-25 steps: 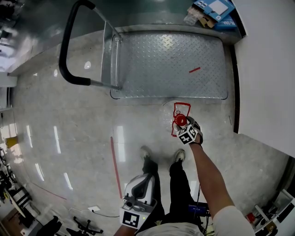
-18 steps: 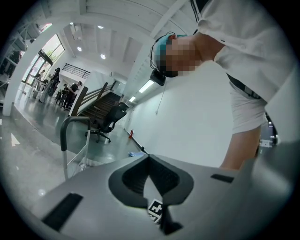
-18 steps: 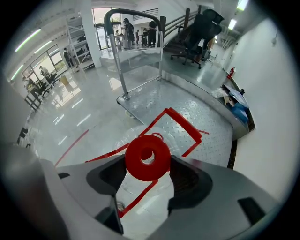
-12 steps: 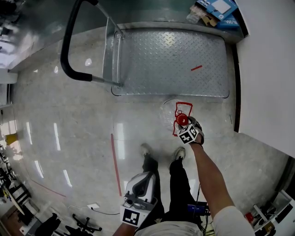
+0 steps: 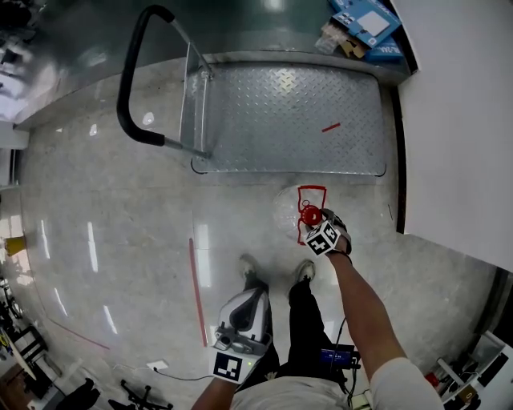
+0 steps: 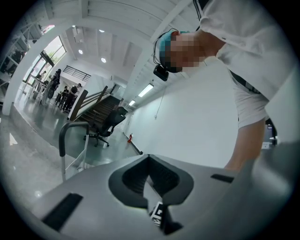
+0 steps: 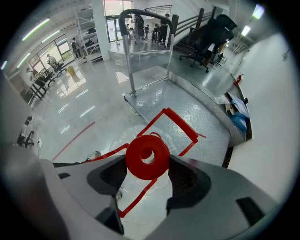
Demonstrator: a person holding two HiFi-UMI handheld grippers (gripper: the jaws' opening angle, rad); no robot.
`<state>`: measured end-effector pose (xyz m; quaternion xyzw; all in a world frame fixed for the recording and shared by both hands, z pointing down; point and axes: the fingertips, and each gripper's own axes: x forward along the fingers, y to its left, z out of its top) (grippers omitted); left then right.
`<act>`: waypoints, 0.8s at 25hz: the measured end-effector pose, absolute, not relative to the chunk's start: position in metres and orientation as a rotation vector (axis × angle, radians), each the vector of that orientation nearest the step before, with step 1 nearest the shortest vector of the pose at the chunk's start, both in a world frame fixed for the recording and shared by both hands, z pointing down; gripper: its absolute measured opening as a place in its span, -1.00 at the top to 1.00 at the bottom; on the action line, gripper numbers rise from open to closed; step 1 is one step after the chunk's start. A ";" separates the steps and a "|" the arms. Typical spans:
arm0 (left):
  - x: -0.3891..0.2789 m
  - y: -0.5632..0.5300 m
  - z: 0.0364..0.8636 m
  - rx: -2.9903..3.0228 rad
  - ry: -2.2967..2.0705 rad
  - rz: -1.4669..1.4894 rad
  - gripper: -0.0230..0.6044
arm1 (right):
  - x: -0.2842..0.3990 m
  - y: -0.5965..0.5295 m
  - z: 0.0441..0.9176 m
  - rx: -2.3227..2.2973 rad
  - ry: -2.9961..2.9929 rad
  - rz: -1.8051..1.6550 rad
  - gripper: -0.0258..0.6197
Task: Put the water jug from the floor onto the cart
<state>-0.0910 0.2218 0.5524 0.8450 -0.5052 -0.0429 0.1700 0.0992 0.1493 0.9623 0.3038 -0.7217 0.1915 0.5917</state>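
A clear water jug (image 5: 287,211) with a red cap (image 5: 310,214) and a red frame handle (image 5: 312,190) is on the floor just in front of the cart (image 5: 240,120). My right gripper (image 5: 315,224) is shut on the jug's neck, and in the right gripper view the cap (image 7: 147,157) sits between the jaws with the handle (image 7: 174,123) beyond. I cannot tell whether the jug is off the floor. My left gripper (image 5: 243,320) is held low by my legs, away from the jug. In its own view the left gripper (image 6: 149,160) points up, its tips together, holding nothing.
The cart deck is bare checker plate with a red mark (image 5: 330,127), and its black handle (image 5: 132,88) stands at the left end. Boxes (image 5: 365,24) lie behind it by a white wall (image 5: 457,120). My shoes (image 5: 304,271) are close behind the jug. A red floor line (image 5: 195,288) runs at the left.
The head view has shifted a little. The right gripper stays shut on the jug's neck, and the clear body now shows more to the left of the cap. The left gripper has hardly moved.
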 end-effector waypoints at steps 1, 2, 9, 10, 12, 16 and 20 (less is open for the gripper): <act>-0.091 0.223 0.548 2.406 -1.432 -0.127 0.92 | 0.099 0.153 0.954 0.702 -1.676 0.445 0.04; -0.092 0.224 0.544 2.413 -1.428 -0.131 0.92 | 0.099 0.157 0.945 0.699 -1.674 0.445 0.04; -0.108 0.229 0.501 2.460 -1.401 -0.200 0.92 | 0.090 0.180 0.874 0.716 -1.667 0.410 0.04; -0.111 0.229 0.494 2.466 -1.394 -0.212 0.92 | 0.088 0.181 0.863 0.723 -1.665 0.402 0.04; -0.114 0.228 0.482 2.484 -1.370 -0.238 0.92 | 0.087 0.181 0.841 0.742 -1.661 0.391 0.04; -0.114 0.222 0.463 2.569 -1.356 -0.312 0.92 | 0.089 0.177 0.801 0.779 -1.663 0.368 0.04; -0.110 0.207 0.450 2.604 -1.342 -0.315 0.92 | 0.094 0.165 0.772 0.814 -1.662 0.339 0.04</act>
